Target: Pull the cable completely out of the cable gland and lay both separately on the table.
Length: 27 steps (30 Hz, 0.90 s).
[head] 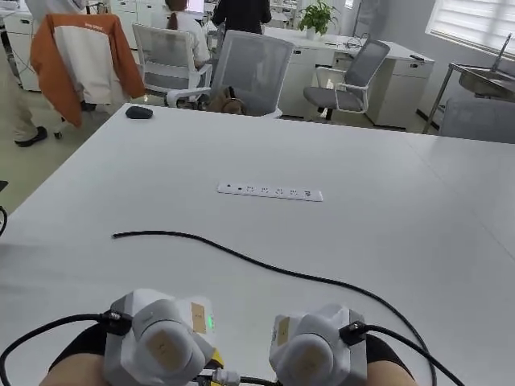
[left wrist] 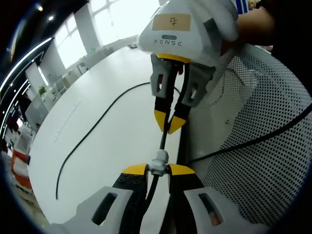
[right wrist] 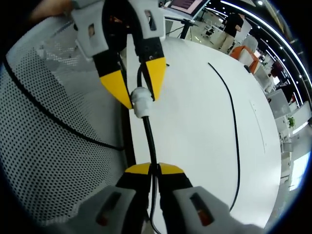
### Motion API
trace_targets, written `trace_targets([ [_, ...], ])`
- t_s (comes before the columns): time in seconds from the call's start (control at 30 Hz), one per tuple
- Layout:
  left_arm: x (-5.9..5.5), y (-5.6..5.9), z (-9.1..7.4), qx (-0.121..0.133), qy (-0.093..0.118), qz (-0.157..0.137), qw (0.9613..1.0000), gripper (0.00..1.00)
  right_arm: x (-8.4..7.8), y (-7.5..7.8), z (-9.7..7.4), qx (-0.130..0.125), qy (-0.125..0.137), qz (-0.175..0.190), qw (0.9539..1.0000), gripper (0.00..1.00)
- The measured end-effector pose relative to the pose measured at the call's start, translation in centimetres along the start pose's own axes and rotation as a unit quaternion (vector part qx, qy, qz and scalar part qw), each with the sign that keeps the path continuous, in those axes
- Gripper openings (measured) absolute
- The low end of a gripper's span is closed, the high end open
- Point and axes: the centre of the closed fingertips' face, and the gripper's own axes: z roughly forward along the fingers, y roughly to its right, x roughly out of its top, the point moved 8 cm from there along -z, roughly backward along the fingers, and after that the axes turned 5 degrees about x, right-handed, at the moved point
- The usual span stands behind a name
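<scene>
A white cable gland sits between my left gripper's yellow tips, which are shut on it. The black cable runs out of the gland into my right gripper, shut on it a short way off. In the right gripper view my right gripper pinches the cable below the gland, held by the left gripper. In the head view the rest of the cable trails in a long curve over the white table. The gland peeks out at the bottom edge.
A white power strip lies mid-table and a black mouse at the far left corner. Office chairs stand beyond the far edge, one with an orange jacket. A perforated mesh surface lies beside the table's near edge.
</scene>
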Motion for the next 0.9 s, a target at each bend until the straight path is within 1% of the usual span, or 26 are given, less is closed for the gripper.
trace_targets([
  [0.1,0.0,0.0,0.0,0.001,-0.001,0.001,1.0000,0.17,-0.1,-0.1,0.1,0.004,-0.004,-0.004,1.0000,0.04],
  [0.13,0.0,0.0,0.0,0.000,-0.001,0.001,1.0000,0.17,-0.1,0.0,0.1,-0.002,-0.007,-0.003,1.0000,0.11],
  [0.17,0.0,0.0,0.1,-0.002,0.000,0.001,1.0000,0.17,0.1,0.0,0.0,-0.008,-0.005,-0.012,0.9999,0.17],
  [0.2,0.0,0.0,0.1,-0.002,0.000,0.001,1.0000,0.17,0.3,0.0,0.0,-0.009,0.003,-0.018,0.9998,0.22],
  [0.23,0.0,0.0,0.1,-0.001,0.000,0.002,1.0000,0.17,0.6,0.0,0.0,-0.007,0.011,-0.019,0.9997,0.22],
  [0.3,0.0,0.0,0.1,-0.001,0.000,0.001,1.0000,0.17,1.1,-0.5,-0.1,0.008,0.030,-0.027,0.9992,0.19],
  [0.33,0.0,0.0,0.1,-0.001,0.000,0.001,1.0000,0.17,1.5,-0.6,-0.2,0.009,0.043,-0.030,0.9986,0.19],
  [0.4,0.1,0.0,0.1,-0.002,0.001,0.002,1.0000,0.17,1.9,-0.7,-0.4,0.010,0.059,-0.033,0.9976,0.20],
  [0.5,0.1,0.1,0.1,-0.004,0.001,0.003,1.0000,0.17,2.6,-0.8,-0.9,0.017,0.096,-0.029,0.9949,0.16],
  [0.63,0.2,0.1,0.1,-0.004,0.004,0.004,1.0000,0.17,3.0,-1.0,-1.1,0.022,0.113,-0.031,0.9929,0.12],
  [0.73,0.3,0.2,0.1,-0.005,0.007,0.006,0.9999,0.17,3.1,-1.2,-1.2,0.023,0.113,-0.040,0.9925,0.04],
  [0.9,0.3,0.2,0.0,-0.001,0.009,0.005,0.9999,0.17,3.1,-1.2,-1.2,0.022,0.114,-0.037,0.9926,0.03],
])
